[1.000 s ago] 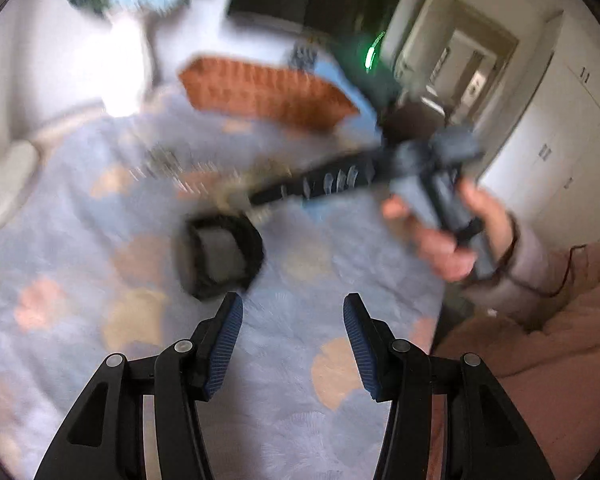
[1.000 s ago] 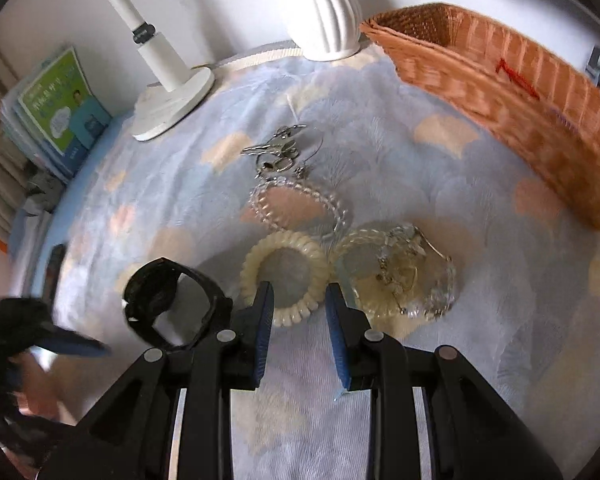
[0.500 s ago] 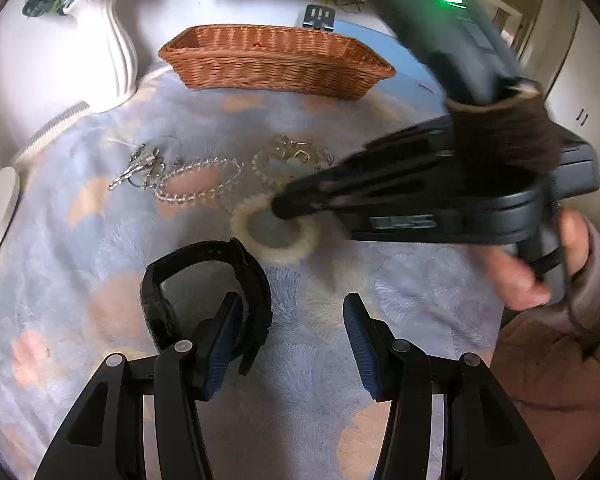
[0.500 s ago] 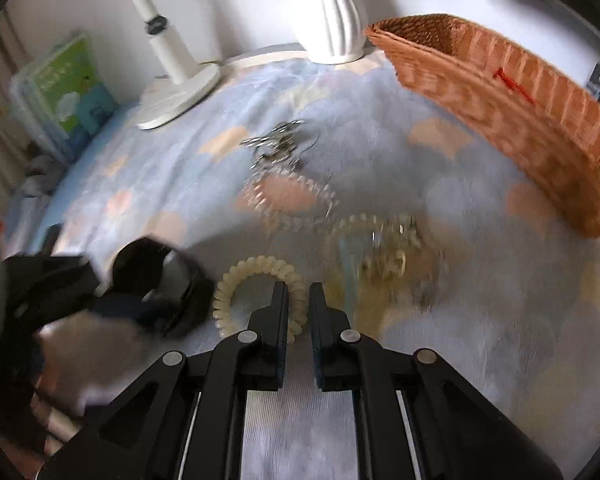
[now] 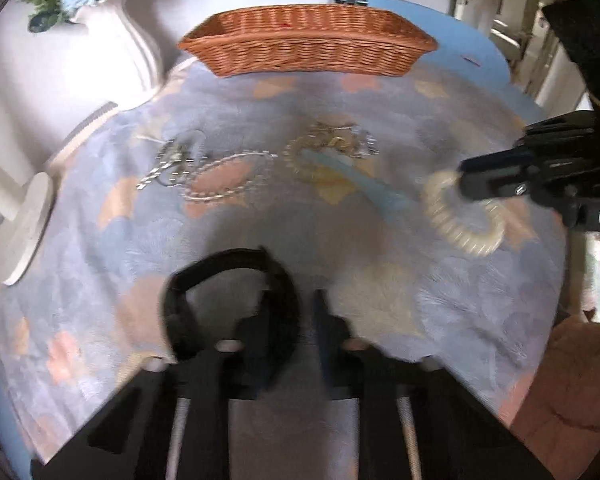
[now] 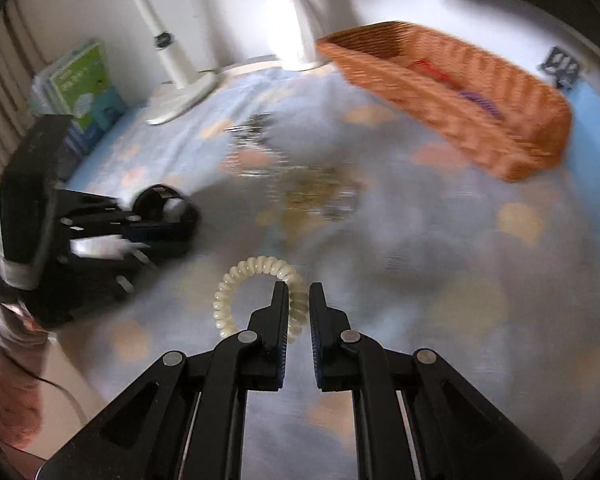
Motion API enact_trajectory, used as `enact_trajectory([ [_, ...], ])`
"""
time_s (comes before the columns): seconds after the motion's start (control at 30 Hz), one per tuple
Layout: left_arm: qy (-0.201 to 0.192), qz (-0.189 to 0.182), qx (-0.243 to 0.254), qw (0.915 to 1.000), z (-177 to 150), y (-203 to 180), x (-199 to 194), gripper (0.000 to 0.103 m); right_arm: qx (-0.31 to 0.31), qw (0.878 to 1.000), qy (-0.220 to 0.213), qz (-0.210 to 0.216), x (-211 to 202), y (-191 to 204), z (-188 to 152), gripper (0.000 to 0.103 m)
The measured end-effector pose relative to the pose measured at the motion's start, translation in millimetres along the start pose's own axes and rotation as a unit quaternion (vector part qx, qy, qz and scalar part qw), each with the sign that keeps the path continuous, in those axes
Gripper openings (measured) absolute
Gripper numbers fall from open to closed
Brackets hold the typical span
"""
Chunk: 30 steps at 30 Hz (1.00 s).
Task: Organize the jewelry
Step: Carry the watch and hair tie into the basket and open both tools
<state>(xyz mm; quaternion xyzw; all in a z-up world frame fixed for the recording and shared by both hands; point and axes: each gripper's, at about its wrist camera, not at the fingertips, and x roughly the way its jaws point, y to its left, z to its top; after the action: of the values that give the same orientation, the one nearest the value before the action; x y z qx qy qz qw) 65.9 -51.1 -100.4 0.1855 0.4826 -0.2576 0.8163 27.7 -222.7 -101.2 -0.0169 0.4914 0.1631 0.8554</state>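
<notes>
Your right gripper [image 6: 299, 308] pinches the cream spiral hair tie [image 6: 256, 292] by its right rim, lower centre of frame; jaws narrow. It's light, springy, stretchy: grip the coil body, not one loop. Left gripper [image 5: 290, 320] straddles the black band [image 5: 228, 300], jaws narrow; blur, contact unclear. Basket [image 6: 452, 96] upper right.

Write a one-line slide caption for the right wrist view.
Right gripper shut on a cream spiral hair tie, above a floral cloth; wicker basket beyond.
</notes>
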Motion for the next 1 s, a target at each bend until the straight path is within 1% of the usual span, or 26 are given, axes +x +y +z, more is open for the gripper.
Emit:
enact_trajectory([
  [0.07, -0.003, -0.002, -0.014, 0.9999, 0.1, 2.2, -1.6, 0.012, 0.003, 1.000, -0.002, -0.023, -1.7, -11.6, -3.8, 0.012],
  [0.17, -0.027, -0.006, -0.025, 0.9993, 5.2, 5.3, -8.0, 0.011, 0.011, 0.998, -0.002, -0.057, -0.6, -28.7, -9.2, 0.012],
  [0.23, -0.042, -0.035, -0.043, 0.9976, 11.6, 10.0, -15.5, 0.011, 0.010, 0.996, 0.002, -0.086, 3.0, -38.0, -11.9, 0.012],
  [0.3, -0.047, -0.047, -0.050, 0.9965, 18.1, 10.3, -18.0, 0.012, 0.010, 0.996, 0.003, -0.089, 5.5, -43.4, -12.6, 0.012],
  [0.37, -0.047, -0.053, -0.054, 0.9961, 23.9, 8.3, -17.0, 0.012, 0.005, 0.996, -0.001, -0.093, 5.0, -42.8, -14.0, 0.012],
  [0.43, -0.045, -0.060, -0.057, 0.9955, 31.5, 7.5, -14.9, 0.012, -0.014, 0.994, -0.002, -0.106, 8.5, -36.6, -14.2, 0.013],
  [0.5, -0.044, -0.057, -0.056, 0.9959, 38.5, 3.8, -12.7, 0.012, -0.048, 0.990, -0.004, -0.129, 11.0, -25.8, -14.3, 0.013],
  [0.57, -0.044, -0.052, -0.051, 0.9964, 51.2, 0.9, -11.9, 0.012, -0.067, 0.988, -0.005, -0.142, 12.0, -20.8, -16.2, 0.013],
  [0.6, -0.044, -0.053, -0.050, 0.9964, 58.7, 0.1, -12.2, 0.012, -0.070, 0.987, -0.004, -0.143, 12.4, -20.6, -15.8, 0.012],
  [0.7, -0.053, -0.048, -0.043, 0.9965, 85.0, -1.0, -16.4, 0.012, -0.052, 0.992, -0.007, -0.110, 5.2, -30.3, -7.1, 0.012],
  [0.73, -0.061, -0.045, -0.037, 0.9964, 97.7, -1.8, -19.0, 0.012, -0.044, 0.994, -0.021, -0.094, -4.6, -37.2, 1.1, 0.012],
  [0.77, -0.070, -0.041, -0.031, 0.9962, 112.3, -3.3, -21.9, 0.012, -0.038, 0.995, -0.031, -0.086, -11.7, -41.7, 6.9, 0.012],
  [0.8, -0.077, -0.038, -0.027, 0.9960, 123.4, -5.0, -23.0, 0.012, -0.027, 0.995, -0.052, -0.077, -23.7, -50.9, 18.6, 0.012],
  [0.83, -0.087, -0.037, -0.021, 0.9953, 141.9, -6.7, -25.0, 0.012, -0.018, 0.995, -0.065, -0.074, -31.5, -58.5, 27.4, 0.012],
  [0.9, -0.099, -0.038, -0.015, 0.9942, 166.1, -10.4, -26.3, 0.012, 0.013, 0.992, -0.097, -0.078, -48.2, -84.0, 54.9, 0.012],
  [0.93, -0.106, -0.041, -0.010, 0.9935, 184.8, -13.2, -24.0, 0.012, 0.023, 0.991, -0.105, -0.083, -51.1, -92.7, 64.6, 0.012],
  [1.0, -0.109, -0.047, -0.002, 0.9929, 212.7, -17.4, -14.9, 0.012, 0.052, 0.986, -0.123, -0.104, -53.3, -124.0, 92.6, 0.012],
])
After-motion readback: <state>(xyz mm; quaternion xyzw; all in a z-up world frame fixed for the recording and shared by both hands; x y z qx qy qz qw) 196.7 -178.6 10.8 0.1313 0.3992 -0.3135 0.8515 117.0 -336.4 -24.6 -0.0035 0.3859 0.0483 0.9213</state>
